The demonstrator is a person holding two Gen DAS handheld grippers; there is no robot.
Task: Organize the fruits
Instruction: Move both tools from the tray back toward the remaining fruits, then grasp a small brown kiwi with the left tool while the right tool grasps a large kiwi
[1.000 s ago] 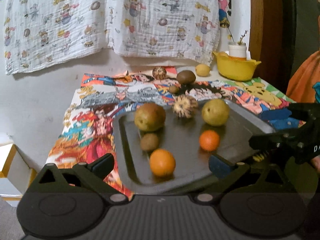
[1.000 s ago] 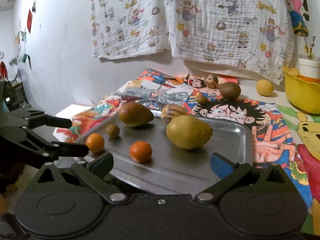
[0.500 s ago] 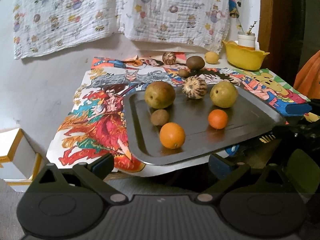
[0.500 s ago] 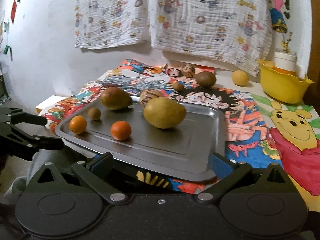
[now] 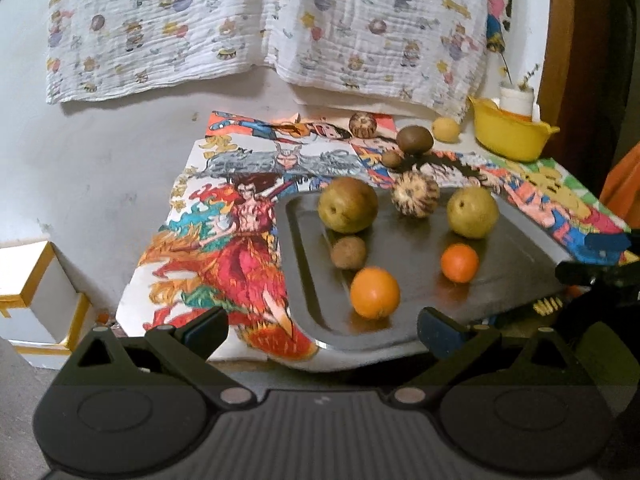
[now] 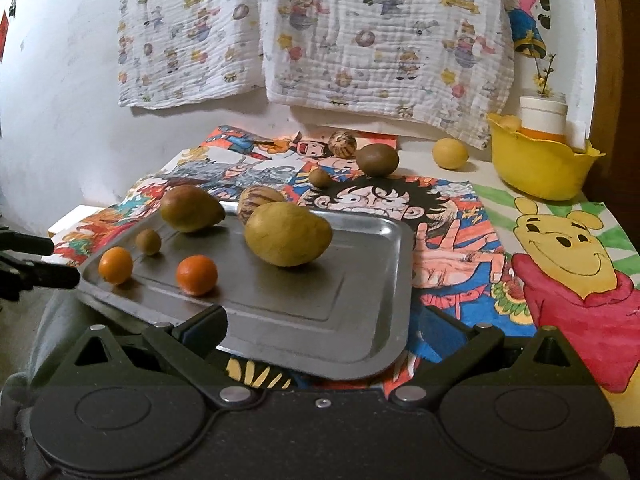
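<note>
Lying on the cartoon cloth (image 6: 460, 240), the tray (image 6: 320, 312) runs its long axis from 7 toward 1 o'clock in the right view, its near edge overhanging. Six fruits sit on it: two pears (image 6: 288, 234), one striped fruit (image 5: 415, 199), two oranges (image 5: 375, 292) and one small brown fruit (image 5: 348, 252). Four more lie beyond at 12 o'clock. Left gripper (image 5: 322, 330) and right gripper (image 6: 322, 330) both gape wide, empty. The bowl (image 6: 540, 168) hides its contents.

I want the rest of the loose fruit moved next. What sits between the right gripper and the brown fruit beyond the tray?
The metal tray and the big yellow-green fruit on it lie between the right gripper and the brown fruit.
</note>
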